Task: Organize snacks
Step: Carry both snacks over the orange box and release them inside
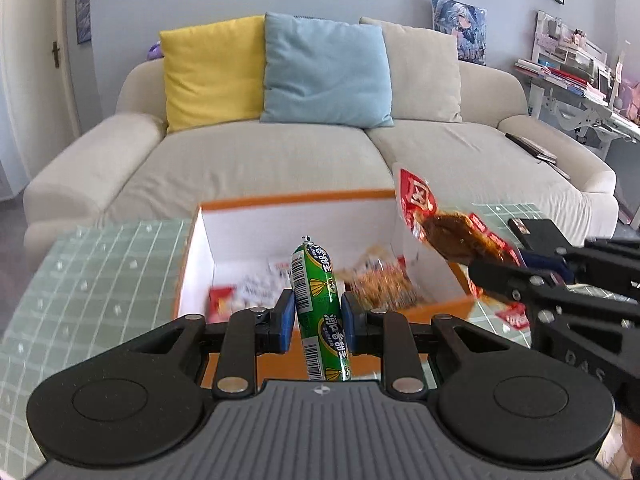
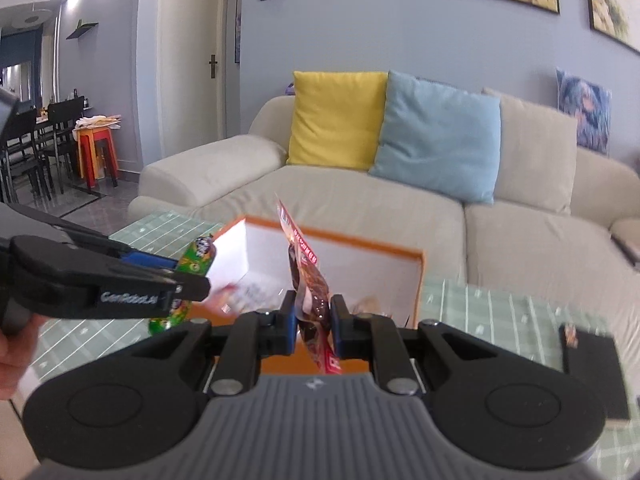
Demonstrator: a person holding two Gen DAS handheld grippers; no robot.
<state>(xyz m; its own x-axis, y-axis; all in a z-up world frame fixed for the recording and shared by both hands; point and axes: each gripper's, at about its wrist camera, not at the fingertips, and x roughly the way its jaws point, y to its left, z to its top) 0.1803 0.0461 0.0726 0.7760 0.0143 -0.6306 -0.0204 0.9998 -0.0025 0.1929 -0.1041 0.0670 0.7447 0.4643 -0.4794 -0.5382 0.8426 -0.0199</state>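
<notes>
Two hand-held grippers hover above an open orange box (image 1: 304,199), each clamped on a snack. Left gripper (image 1: 318,316) pinches a green sausage stick (image 1: 318,304) upright between its blue pads, the wrapper's barcode facing the camera. Right gripper (image 2: 314,314) grips a red-and-clear packet of dark braised meat (image 2: 306,276), which stands on edge and rises above the jaws (in the left wrist view the same packet (image 1: 448,236) hangs just over the box's right wall). Inside the white-lined box lie several other snack packets (image 1: 380,284), blurred. Orange box sits on a glass table with a pale green grid pattern (image 1: 100,276). Beyond it stands a beige sofa (image 1: 260,160) with a yellow cushion (image 1: 212,70) and a blue cushion (image 1: 326,70) side by side against a grey-blue wall
</notes>
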